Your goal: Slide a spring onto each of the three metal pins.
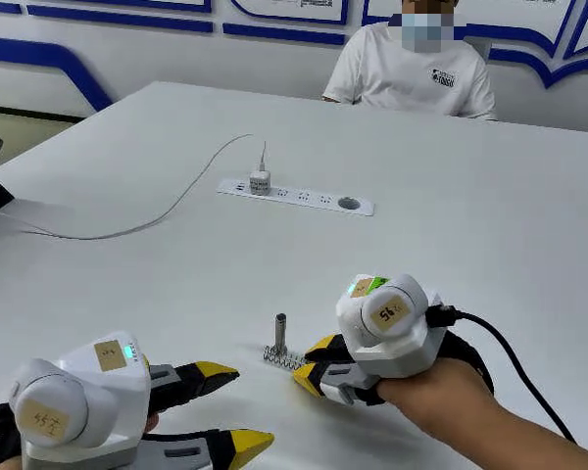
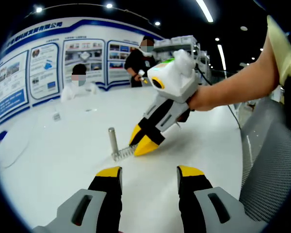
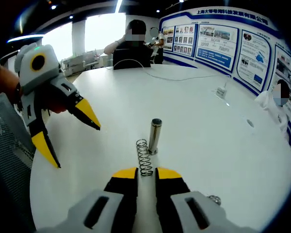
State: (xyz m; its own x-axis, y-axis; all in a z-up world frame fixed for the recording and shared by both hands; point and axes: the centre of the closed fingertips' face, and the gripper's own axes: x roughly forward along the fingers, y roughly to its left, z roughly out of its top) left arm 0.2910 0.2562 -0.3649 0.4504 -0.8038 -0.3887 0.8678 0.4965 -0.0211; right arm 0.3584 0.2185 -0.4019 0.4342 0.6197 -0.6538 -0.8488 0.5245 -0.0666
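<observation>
One short metal pin stands upright on the white table. A small spring lies flat at its foot. In the right gripper view the spring runs from beside the pin back between my yellow tips. My right gripper is shut on the spring's near end. The left gripper view shows the right gripper low on the table with its tips at the spring, beside the pin. My left gripper is held open, short of both and holding nothing. It sits at the lower left of the head view.
A white power strip is set into the table's middle, with a plug and a thin cable trailing left. A person in a white shirt sits at the far side. A small metal piece lies right of my right jaws.
</observation>
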